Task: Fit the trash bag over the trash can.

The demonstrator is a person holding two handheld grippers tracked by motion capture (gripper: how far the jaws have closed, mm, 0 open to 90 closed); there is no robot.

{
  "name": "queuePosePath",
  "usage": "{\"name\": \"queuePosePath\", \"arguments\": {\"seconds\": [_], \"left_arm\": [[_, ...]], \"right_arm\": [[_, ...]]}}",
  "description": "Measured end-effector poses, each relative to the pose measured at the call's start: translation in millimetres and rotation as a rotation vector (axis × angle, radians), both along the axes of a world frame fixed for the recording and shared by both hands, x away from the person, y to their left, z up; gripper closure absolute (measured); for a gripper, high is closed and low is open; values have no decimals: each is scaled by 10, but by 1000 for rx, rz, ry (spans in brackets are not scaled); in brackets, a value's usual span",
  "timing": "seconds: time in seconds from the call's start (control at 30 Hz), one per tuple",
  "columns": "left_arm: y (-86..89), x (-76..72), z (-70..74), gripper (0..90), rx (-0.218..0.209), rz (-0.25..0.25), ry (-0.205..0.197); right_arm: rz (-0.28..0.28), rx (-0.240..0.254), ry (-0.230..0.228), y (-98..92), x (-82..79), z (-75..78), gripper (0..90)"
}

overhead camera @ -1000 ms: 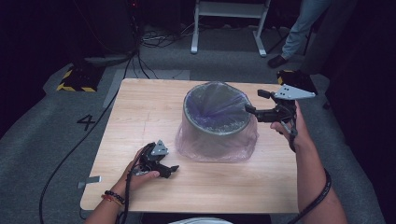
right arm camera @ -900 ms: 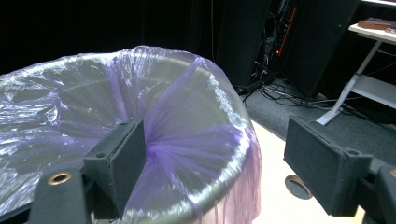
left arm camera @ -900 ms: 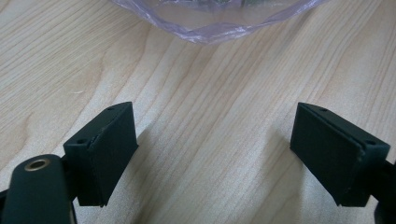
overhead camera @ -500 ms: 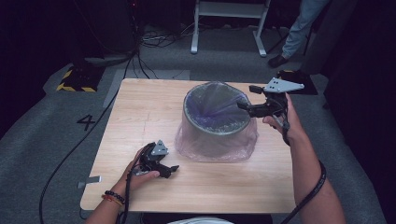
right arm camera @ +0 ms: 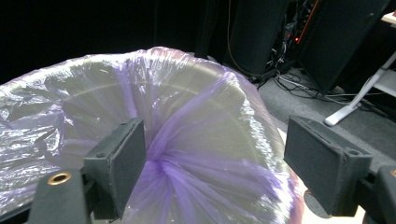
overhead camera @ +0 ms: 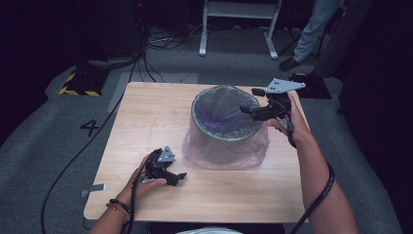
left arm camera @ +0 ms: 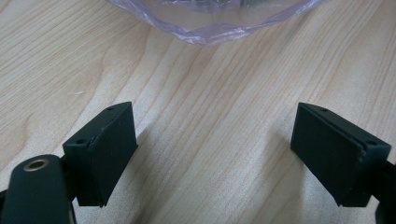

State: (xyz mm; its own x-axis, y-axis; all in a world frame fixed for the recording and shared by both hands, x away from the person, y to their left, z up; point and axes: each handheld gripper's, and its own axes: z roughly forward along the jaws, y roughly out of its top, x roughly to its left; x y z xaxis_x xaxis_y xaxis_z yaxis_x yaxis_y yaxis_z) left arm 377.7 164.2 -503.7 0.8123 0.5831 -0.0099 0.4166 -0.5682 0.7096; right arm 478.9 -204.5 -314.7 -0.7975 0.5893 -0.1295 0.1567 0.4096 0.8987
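**Right gripper wide open over the lined bin, left gripper idle on the desk**

A round grey bin lined with a thin, translucent purple plastic bag stands a little right of the middle of the light wooden desk. The bag is folded over the rim and hangs down the outside of the bin, its loose hem spreading on the desk around the base.

The right gripper is held up at the bin's right side, its jaws reaching over the rim toward the opening. In the right gripper view its jaws stand wide apart and nothing is clamped between them; the right gripper looks straight at a gathered fold of the purple bag that rises between the jaws. The fold lies close by the left jaw; whether it touches the pad cannot be told. The other jaw is well clear of the plastic.

The left gripper rests low at the front left of the desk, near the bag's hem but apart from it. In the left gripper view the left gripper has its jaws spread wide over bare wood, holding nothing, with the bag's crinkled edge lying ahead of them.
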Motion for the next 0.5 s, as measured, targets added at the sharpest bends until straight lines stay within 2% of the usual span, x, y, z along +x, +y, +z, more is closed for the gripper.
{"name": "queuePosePath", "arguments": {"seconds": [0.17, 0.33, 0.5], "left_arm": [[0, 0, 0, 141, 0, 0, 0], [-1, -1, 0, 141, 0, 0, 0], [-1, -1, 0, 140, 0, 0, 1]], "right_arm": [[23, -19, 21, 75, 36, -17, 211], [45, -62, 53, 147, 78, -55, 210], [48, -87, 69, 198, 117, -94, 209]]}}
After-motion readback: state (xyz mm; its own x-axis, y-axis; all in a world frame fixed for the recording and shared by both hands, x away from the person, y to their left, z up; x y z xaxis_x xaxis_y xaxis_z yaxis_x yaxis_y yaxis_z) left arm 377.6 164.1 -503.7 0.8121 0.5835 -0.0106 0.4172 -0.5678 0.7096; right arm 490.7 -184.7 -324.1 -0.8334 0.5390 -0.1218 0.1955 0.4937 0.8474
